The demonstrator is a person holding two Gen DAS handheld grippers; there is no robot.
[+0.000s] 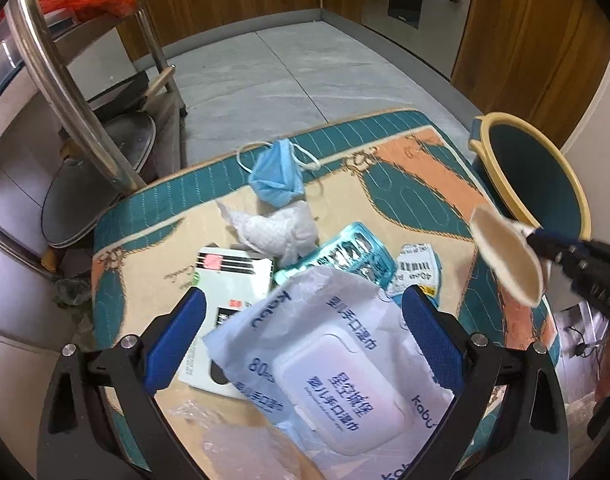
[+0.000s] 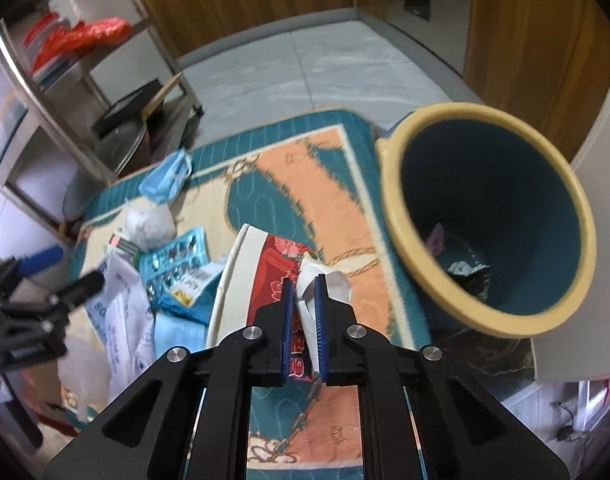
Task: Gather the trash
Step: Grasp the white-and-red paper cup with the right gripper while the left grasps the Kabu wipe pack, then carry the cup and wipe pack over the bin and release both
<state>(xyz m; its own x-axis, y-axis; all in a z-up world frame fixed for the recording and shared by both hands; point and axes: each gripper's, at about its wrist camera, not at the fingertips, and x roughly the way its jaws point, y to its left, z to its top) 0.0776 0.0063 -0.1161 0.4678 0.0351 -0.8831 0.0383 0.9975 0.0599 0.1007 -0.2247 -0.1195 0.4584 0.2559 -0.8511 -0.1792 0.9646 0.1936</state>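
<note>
With the right gripper (image 2: 305, 300) clamped on the flattened red-and-white paper bowl (image 2: 241, 280), carry it high over the yellow-rimmed teal bin (image 2: 493, 216), up and right of the fingers, before letting go, while the left gripper (image 1: 305, 336) hangs open above the white wet-wipe pack (image 1: 337, 364).

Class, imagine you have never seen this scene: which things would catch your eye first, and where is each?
The big teal bin with its cream rim stands at the mat's right edge, some scraps already inside. The right gripper is shut on a flattened paper cup lifted off the mat beside the bin. Under the open left gripper lies a white wet-wipes pack, amid litter including a blue face mask.
</note>
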